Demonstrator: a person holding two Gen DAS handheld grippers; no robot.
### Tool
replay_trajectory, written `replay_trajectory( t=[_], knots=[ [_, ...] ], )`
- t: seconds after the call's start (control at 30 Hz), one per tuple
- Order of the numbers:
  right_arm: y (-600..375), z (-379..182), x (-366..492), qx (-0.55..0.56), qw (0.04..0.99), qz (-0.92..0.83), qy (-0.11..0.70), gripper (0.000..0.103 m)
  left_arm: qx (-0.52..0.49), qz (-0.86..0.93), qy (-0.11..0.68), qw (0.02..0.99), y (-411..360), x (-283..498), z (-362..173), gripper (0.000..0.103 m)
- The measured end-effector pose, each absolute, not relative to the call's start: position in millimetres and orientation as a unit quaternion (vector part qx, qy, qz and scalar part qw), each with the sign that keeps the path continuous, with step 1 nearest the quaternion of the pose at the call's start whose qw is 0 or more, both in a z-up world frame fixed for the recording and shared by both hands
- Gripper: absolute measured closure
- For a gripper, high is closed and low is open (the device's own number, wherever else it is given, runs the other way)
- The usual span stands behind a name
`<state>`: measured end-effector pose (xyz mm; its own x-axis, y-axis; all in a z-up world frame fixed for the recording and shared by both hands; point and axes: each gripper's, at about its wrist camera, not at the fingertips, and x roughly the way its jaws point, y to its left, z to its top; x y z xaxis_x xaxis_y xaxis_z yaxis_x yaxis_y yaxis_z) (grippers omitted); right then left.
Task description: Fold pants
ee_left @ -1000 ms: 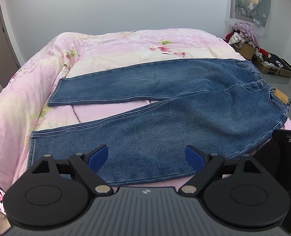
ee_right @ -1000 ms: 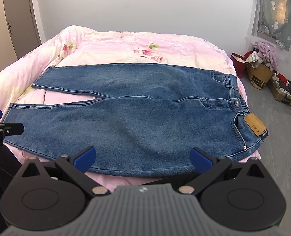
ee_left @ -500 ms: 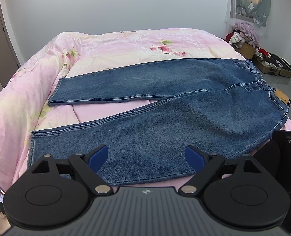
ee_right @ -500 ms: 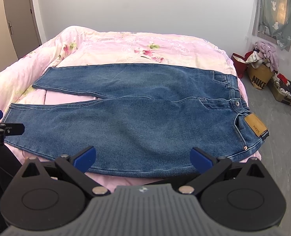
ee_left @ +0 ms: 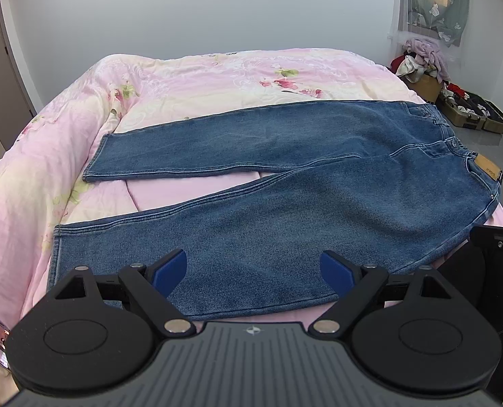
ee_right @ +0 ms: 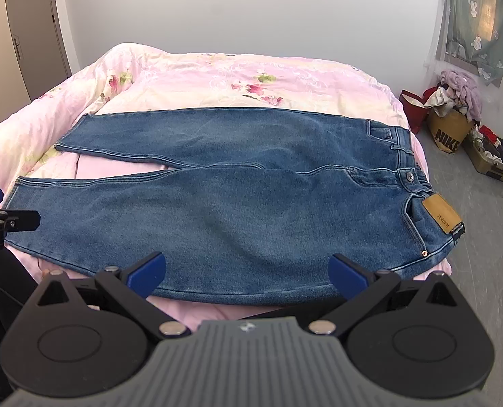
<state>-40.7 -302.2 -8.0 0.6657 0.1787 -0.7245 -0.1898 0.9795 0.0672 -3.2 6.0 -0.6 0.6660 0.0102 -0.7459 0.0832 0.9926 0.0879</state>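
Blue denim pants [ee_left: 285, 210] lie flat on a bed covered by a pink floral quilt [ee_left: 217, 78], front side up. The waistband, with a tan leather patch [ee_right: 441, 213] and a metal button [ee_right: 410, 176], points toward the right edge of the bed; both legs extend to the left. The legs are spread apart, with a wedge of pink quilt showing between them near the hems. The near leg runs along the front edge of the bed.

The left gripper [ee_left: 253, 271] hovers just in front of the near leg, level with its lower part; its jaws stand wide apart and hold nothing. The right gripper [ee_right: 246, 276] hovers in front of the thigh and hip area, jaws likewise spread wide and empty. Neither of the blue fingertips [ee_right: 146, 273] touches the fabric.

To the right of the bed, a brown paper bag [ee_right: 448, 134] heaped with clothes stands on the grey floor [ee_right: 482, 237].
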Motion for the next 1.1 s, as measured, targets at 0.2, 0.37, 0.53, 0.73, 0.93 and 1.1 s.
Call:
replay_trajectory(
  t=[0.2, 0.37, 0.53, 0.73, 0.93, 1.1],
  knots=[
    [-302.7, -9.0, -40.7, -0.008, 0.913, 0.100, 0.396, 0.005, 0.057, -0.020, 0.408, 0.911, 6.2, -3.2, -0.6, 0.000],
    [-303.7, -8.7, -40.0, -0.010, 0.914, 0.104, 0.392, 0.005, 0.063, -0.021, 0.410, 0.910, 6.5, -1.3, -2.8, 0.000],
    [-308.5, -14.5, -34.3, -0.029, 0.917, 0.143, 0.372, 0.005, 0.104, -0.048, 0.409, 0.905, -2.0, 4.6, -6.0, 0.002],
    [-299.1, -38.0, -10.5, -0.117, 0.891, 0.186, 0.397, 0.008, 0.151, -0.109, 0.414, 0.891, -20.5, 19.0, -22.5, 0.018],
    [-272.6, -81.5, 13.9, -0.176, 0.843, 0.253, 0.442, 0.032, 0.220, -0.193, 0.434, 0.852, -41.0, 36.0, -63.9, 0.039],
    [-247.1, -120.1, 29.6, -0.247, 0.799, 0.280, 0.472, 0.030, 0.271, -0.246, 0.470, 0.803, -45.0, 50.0, -104.3, 0.026]
  ],
)
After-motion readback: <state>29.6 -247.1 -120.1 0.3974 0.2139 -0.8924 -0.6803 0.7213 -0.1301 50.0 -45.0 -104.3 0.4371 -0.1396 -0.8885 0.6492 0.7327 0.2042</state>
